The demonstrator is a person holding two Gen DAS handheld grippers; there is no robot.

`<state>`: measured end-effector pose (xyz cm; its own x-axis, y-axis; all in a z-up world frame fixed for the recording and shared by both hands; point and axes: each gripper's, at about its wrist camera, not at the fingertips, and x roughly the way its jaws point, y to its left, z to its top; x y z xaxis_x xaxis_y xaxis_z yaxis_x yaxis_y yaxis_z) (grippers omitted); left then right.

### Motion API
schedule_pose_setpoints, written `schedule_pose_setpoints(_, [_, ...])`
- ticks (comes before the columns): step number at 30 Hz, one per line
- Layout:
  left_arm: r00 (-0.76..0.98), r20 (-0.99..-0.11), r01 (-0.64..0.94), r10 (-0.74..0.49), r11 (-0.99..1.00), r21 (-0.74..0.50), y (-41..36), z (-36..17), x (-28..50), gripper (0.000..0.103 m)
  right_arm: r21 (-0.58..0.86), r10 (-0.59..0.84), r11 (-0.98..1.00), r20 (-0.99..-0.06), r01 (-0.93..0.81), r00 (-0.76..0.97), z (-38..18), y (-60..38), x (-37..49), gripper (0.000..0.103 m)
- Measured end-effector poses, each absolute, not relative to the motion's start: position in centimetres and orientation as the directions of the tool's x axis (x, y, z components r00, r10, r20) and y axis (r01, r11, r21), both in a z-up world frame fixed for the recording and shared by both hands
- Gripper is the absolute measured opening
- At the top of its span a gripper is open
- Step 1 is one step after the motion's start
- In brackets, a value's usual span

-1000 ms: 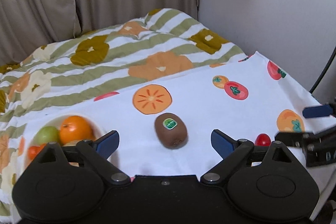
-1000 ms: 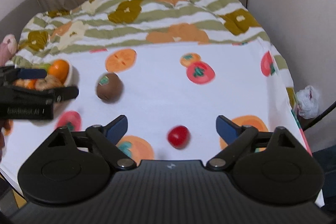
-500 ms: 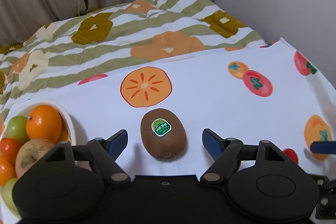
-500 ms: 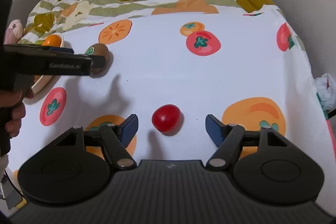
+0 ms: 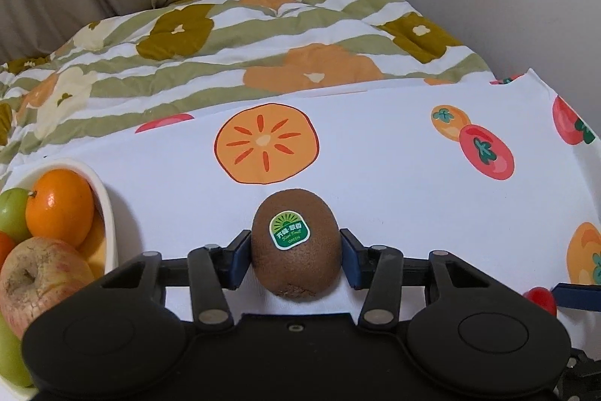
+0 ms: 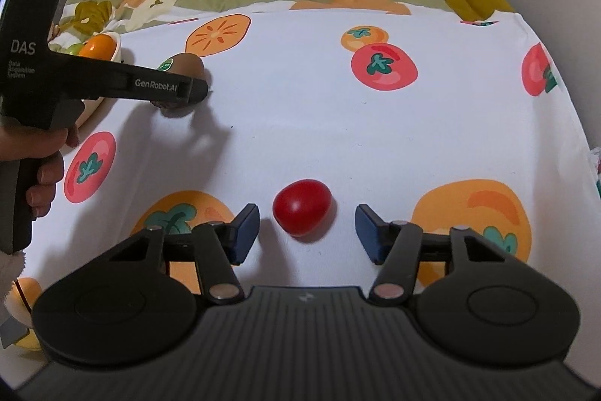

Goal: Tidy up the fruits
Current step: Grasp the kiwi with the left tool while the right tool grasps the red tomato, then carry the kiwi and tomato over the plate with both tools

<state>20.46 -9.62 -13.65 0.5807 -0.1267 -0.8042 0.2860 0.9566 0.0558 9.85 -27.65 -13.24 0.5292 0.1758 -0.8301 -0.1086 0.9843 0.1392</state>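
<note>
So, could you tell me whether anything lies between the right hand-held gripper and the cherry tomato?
Nothing visible does: the cherry tomato sits on bare tablecloth just ahead of the open right hand-held gripper, centred between its fingers.

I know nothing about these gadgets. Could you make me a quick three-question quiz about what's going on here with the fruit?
1. True or false: the left gripper is closed on the brown fuzzy kiwi with a green sticker.
2. What lies between the right gripper fingers? A small red tomato, B orange, C nothing.
3. Fill in: the round orange sits in a cream ____.

Key: 1 true. 2 A, untouched, jaws open. 3 bowl.
</note>
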Motion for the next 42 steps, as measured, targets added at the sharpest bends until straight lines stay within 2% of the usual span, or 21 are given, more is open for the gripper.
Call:
schedule_pose_setpoints(6, [0.579,-0.806,0.289,-0.121,0.955,0.065,-9.6,-13.6,20.1,0.052,0.135,0.173,0.985,-0.825,-0.111,0.537,-13.3,-27.9,10.2,0.065])
schedule_pose_setpoints(13, [0.576,-0.809,0.286,-0.121,0.956,0.060,-9.2,-13.5,19.1,0.052,0.139,0.190,0.981,-0.822,-0.134,0.537,-13.2,-27.6,10.2,0.050])
schedule_pose_setpoints(24, [0.622,-0.777,0.248,-0.093,0.965,0.083,-7.7,-11.4,16.2,0.051,0.150,0.203,0.979,-0.805,-0.140,0.557,-11.9,-27.1,9.7,0.050])
schedule_pose_setpoints(42, [0.753,-0.654,0.157,-0.073,0.985,0.071,-3.3,-3.1,10.3,0.051,0.124,0.251,0.963,-0.728,-0.238,0.638,-4.3,-21.3,8.1,0.050])
